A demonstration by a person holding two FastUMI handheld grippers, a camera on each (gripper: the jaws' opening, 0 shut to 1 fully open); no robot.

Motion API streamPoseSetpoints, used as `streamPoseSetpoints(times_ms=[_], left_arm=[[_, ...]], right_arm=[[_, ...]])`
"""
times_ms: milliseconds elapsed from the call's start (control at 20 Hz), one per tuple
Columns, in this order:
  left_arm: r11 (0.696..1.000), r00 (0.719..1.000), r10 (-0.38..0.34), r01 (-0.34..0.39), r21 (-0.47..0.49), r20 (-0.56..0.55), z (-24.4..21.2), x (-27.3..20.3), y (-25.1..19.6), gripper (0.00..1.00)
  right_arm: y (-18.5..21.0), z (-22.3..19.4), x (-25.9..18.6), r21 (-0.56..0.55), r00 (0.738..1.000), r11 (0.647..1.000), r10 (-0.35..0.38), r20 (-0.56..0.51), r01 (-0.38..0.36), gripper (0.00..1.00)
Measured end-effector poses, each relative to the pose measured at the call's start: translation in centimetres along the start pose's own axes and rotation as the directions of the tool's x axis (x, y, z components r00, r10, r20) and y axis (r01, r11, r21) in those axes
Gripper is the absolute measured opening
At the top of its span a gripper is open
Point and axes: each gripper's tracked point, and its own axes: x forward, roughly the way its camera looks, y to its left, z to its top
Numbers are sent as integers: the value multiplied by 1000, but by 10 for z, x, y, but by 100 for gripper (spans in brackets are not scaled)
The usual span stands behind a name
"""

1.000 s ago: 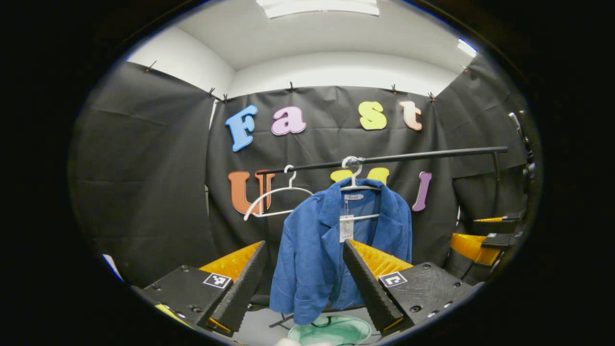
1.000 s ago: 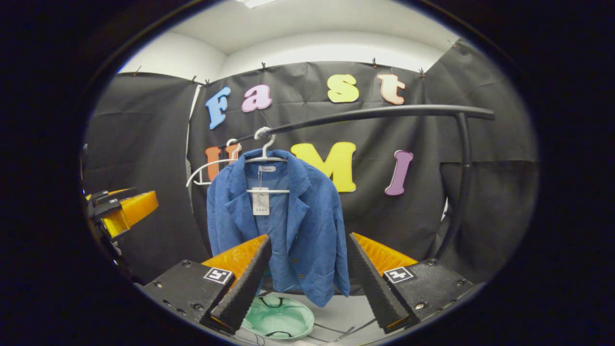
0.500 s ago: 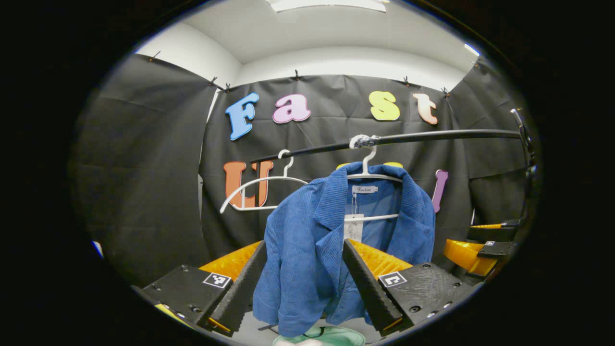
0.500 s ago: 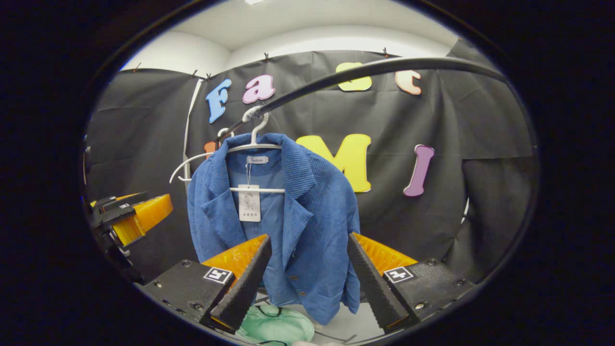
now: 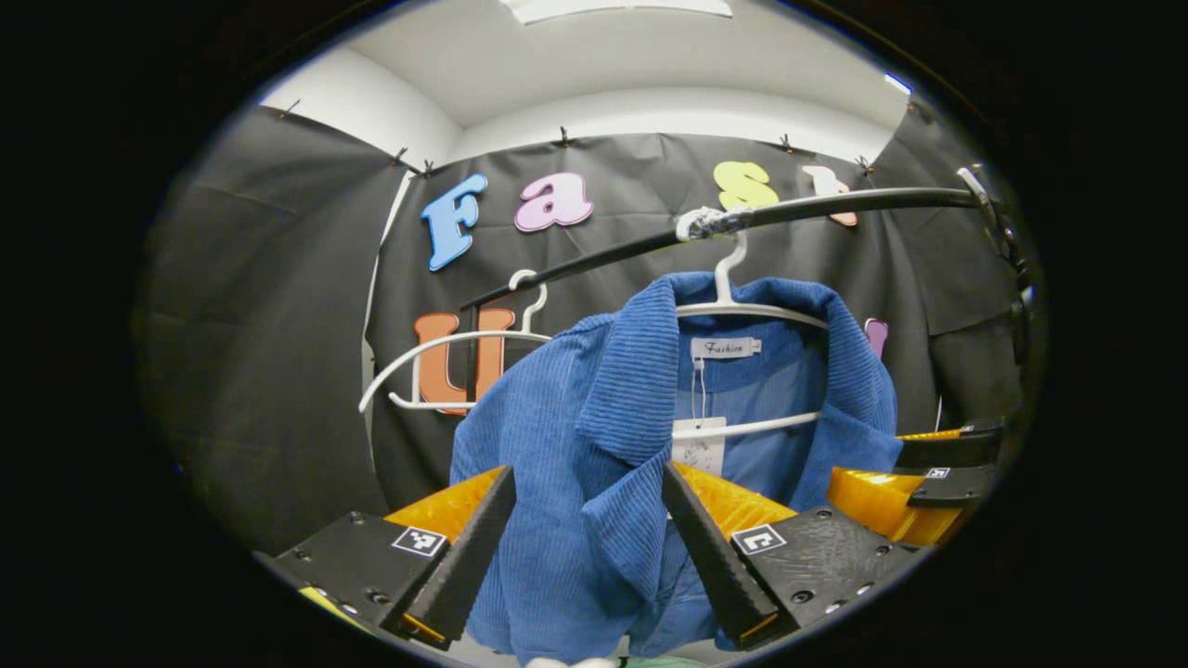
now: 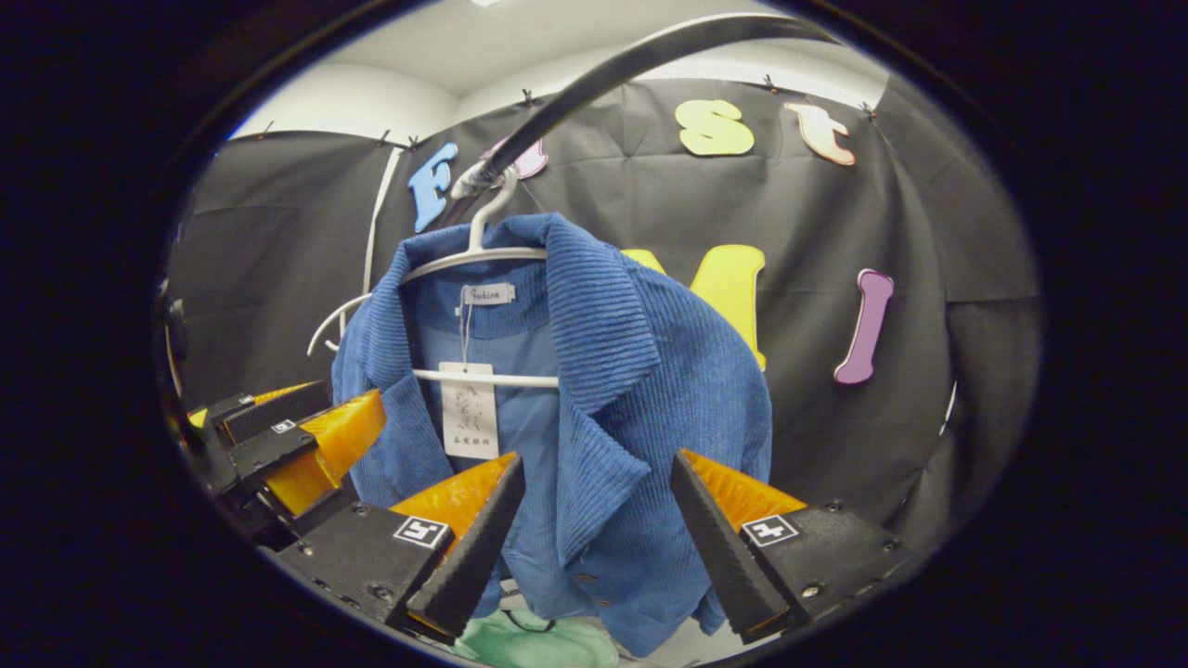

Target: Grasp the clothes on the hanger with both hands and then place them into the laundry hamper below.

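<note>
two grippers face a blue corduroy jacket [image 5: 594,445] that hangs on a white hanger [image 5: 742,311] from a black rail [image 5: 835,202] in front of the black cloth wall. in the left gripper view, the left gripper [image 5: 587,543] has its fingers [image 5: 464,557] spread wide, and the jacket's front panel and lapel fill the gap between them; whether either finger touches the cloth cannot be told. the right gripper's orange and black body shows at the right edge of that view, just beside the jacket's far side.

in the right gripper view, the right gripper [image 6: 597,547] also has its fingers [image 6: 719,547] spread apart, with the jacket's other front panel and its buttons between them, and contact there cannot be told either. the left gripper shows at the left of that view, near the jacket's sleeve.

a white paper tag [image 6: 469,408] hangs inside the collar, over the hanger's crossbar. a second, bare white hanger [image 5: 445,357] hangs farther along the rail. below the jacket's hem, a pale green laundry hamper [image 6: 529,642] shows in the right gripper view.
</note>
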Motion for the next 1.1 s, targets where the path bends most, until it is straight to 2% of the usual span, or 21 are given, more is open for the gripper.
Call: streamPoseSetpoints(times_ms=[200, 250, 300, 400, 450, 500, 550, 700, 750, 800, 950, 1000, 1050, 1100], left_arm=[[999, 998, 33, -33, 7, -44, -15, 11, 0, 100], [999, 999, 31, -30, 10, -45, -15, 11, -4, 92], [999, 999, 30, -29, 18, -44, -15, 13, -7, 100], [1000, 999, 19, -18, 23, -45, -15, 17, -17, 100], [1000, 999, 7, -6, 22, -43, -14, 17, -24, 96], [1000, 999, 0, 1, 23, -41, -13, 17, -29, 96], [1000, 999, -8, 9, 25, -38, -12, 17, -34, 100], [999, 999, -28, 29, 24, -45, -15, 21, -43, 100], [999, 998, -31, 33, 20, -51, -17, 21, -46, 92], [999, 998, -36, 37, 14, -52, -16, 23, -48, 96], [999, 996, -53, 53, 7, -71, -22, 25, -56, 86], [998, 994, -65, 65, 3, -83, -24, 26, -58, 70], [998, 994, -56, 56, 4, -94, -26, 26, -55, 72], [999, 994, -46, 46, -1, -94, -27, 29, -52, 62]], right_arm=[[-1, -2, 16, -7, 1000, 1000, 24, -10, -24, 97], [-1, -3, 18, -3, 999, 999, 32, -10, -32, 95], [-1, -4, 19, 0, 999, 999, 35, -14, -35, 95], [-1, -6, 21, -1, 999, 999, 48, -21, -48, 93], [-3, -7, 21, -4, 998, 999, 51, -25, -52, 92], [-4, -7, 22, -9, 998, 998, 54, -24, -54, 92], [-6, -7, 22, -13, 998, 998, 54, -25, -55, 93], [-10, -10, 23, -15, 998, 998, 56, -34, -56, 90], [-12, -10, 23, -13, 998, 998, 54, -35, -54, 82], [-14, -10, 24, -10, 998, 999, 51, -37, -52, 80], [-16, -11, 28, -6, 997, 998, 59, -41, -59, 66], [-13, -12, 30, -3, 997, 998, 63, -47, -64, 64], [-11, -13, 32, 0, 996, 997, 72, -48, -73, 60], [-9, -13, 32, 2, 996, 997, 77, -46, -77, 57]])
